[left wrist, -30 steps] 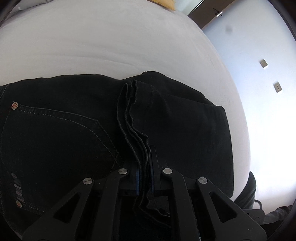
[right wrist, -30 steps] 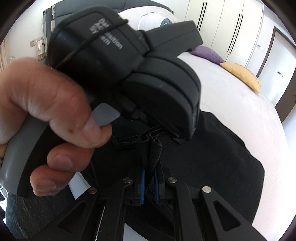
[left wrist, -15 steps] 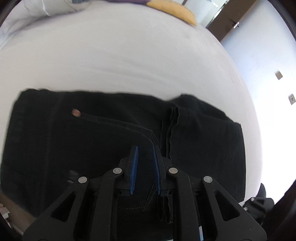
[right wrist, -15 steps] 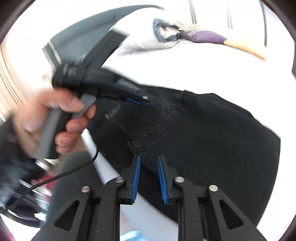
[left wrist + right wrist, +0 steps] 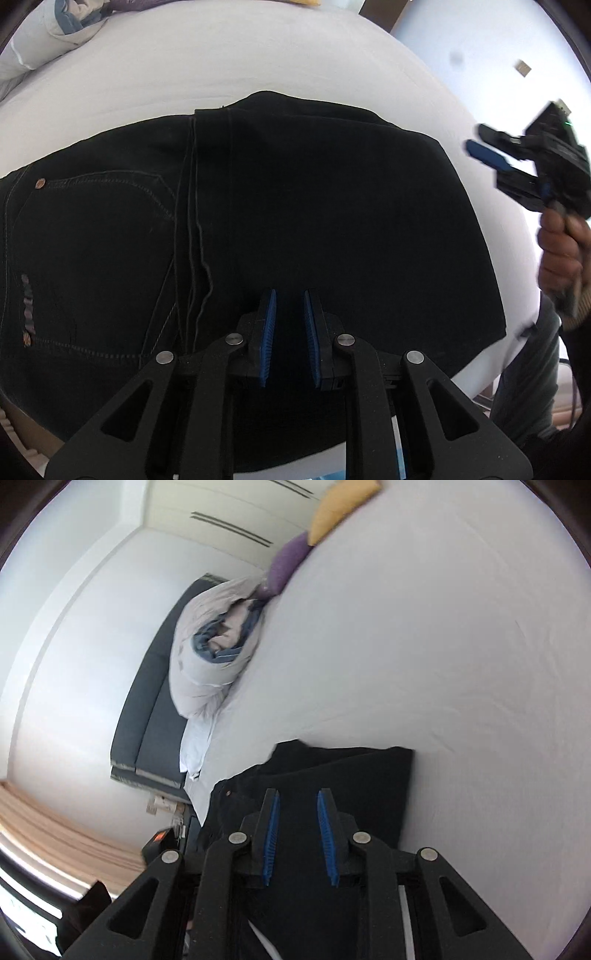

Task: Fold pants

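Observation:
Black jeans (image 5: 332,221) lie folded flat on the white bed (image 5: 184,66), back pocket to the left and the folded legs over the right part. My left gripper (image 5: 290,295) hovers over the near edge of the jeans, pointing steeply down, its blue pads a little apart with nothing between them. My right gripper (image 5: 491,166) shows at the far right in a hand (image 5: 557,251), off the jeans over the bed's edge. In the right wrist view the right gripper (image 5: 298,794) is open and empty, rolled sideways, with the jeans (image 5: 351,775) just ahead.
A rolled white and blue duvet (image 5: 207,657) lies at the head of the bed by a dark headboard (image 5: 147,709). A purple cushion (image 5: 288,565) and a yellow cushion (image 5: 340,509) sit beyond it. Bare white sheet stretches past the jeans.
Both grippers let go of the bunched pant-leg cloth and opened. The left drew back over the near edge. The right swung away to the right and rolled onto its side.

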A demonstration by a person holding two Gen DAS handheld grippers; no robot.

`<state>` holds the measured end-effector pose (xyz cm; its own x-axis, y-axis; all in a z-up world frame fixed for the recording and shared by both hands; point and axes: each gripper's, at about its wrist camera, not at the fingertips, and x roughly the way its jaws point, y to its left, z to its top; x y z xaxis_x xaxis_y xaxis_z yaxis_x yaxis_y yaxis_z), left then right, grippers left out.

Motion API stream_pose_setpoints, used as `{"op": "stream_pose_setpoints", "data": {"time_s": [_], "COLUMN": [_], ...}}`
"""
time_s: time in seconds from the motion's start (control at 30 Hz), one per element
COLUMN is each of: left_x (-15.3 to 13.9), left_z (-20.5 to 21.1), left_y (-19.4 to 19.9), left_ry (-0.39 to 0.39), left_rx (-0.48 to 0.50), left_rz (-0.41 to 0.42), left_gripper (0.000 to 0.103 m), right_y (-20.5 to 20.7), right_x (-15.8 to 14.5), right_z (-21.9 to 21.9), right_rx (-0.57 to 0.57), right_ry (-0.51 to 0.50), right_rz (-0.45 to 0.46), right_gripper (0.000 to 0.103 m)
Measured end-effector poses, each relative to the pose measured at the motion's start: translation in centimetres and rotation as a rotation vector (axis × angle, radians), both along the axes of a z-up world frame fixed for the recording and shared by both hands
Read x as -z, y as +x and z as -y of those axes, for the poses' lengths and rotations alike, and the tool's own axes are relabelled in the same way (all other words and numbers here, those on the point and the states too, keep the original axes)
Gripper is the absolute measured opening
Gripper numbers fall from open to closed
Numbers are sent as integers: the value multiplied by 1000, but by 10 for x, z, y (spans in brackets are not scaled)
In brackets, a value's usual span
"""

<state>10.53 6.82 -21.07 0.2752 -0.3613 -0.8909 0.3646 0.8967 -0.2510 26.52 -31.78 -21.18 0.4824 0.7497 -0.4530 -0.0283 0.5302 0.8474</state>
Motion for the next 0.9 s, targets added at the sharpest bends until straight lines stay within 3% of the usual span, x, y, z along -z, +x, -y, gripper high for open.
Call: {"op": "stream_pose_setpoints", "data": {"time_s": [0.17,0.33,0.5,0.6,0.67,0.77,0.8,0.83,0.87,0.9], "left_x": [1,8,13,-5,-24,-53,-61,-67,-69,-70], "left_z": [-22,-23,-29,-45,-62,-109,-131,-156,-175,-196], "left_y": [-5,-6,-12,-17,-24,-44,-53,-63,-70,-77], "left_ry": [-40,-40,-105,-127,-125,-261,-308,-350,-369,-384], "left_rx": [-30,-38,-79,-130,-198,-327,-387,-457,-510,-572], "left_rz": [-30,-21,-29,-36,12,101,130,163,184,204], "left_gripper": [15,15,15,15,15,15,16,19,38,87], "right_y": [-10,-82,-153,-175,-185,-183,-178,-171,-163,-154], "right_x": [43,46,44,40,29,0,-9,-15,-21,-25], "right_z": [-26,-75,-108,-134,-137,-131,-127,-123,-118,-113], "right_rx": [-35,-145,-275,-372,-388,-356,-336,-309,-276,-240], "right_ry": [50,83,131,26,38,77,86,101,123,144], "right_rz": [-105,-111,-136,-162,-137,-48,-24,-7,9,22], "right_gripper": [25,23,23,26,26,27,35,45,49,59]}}
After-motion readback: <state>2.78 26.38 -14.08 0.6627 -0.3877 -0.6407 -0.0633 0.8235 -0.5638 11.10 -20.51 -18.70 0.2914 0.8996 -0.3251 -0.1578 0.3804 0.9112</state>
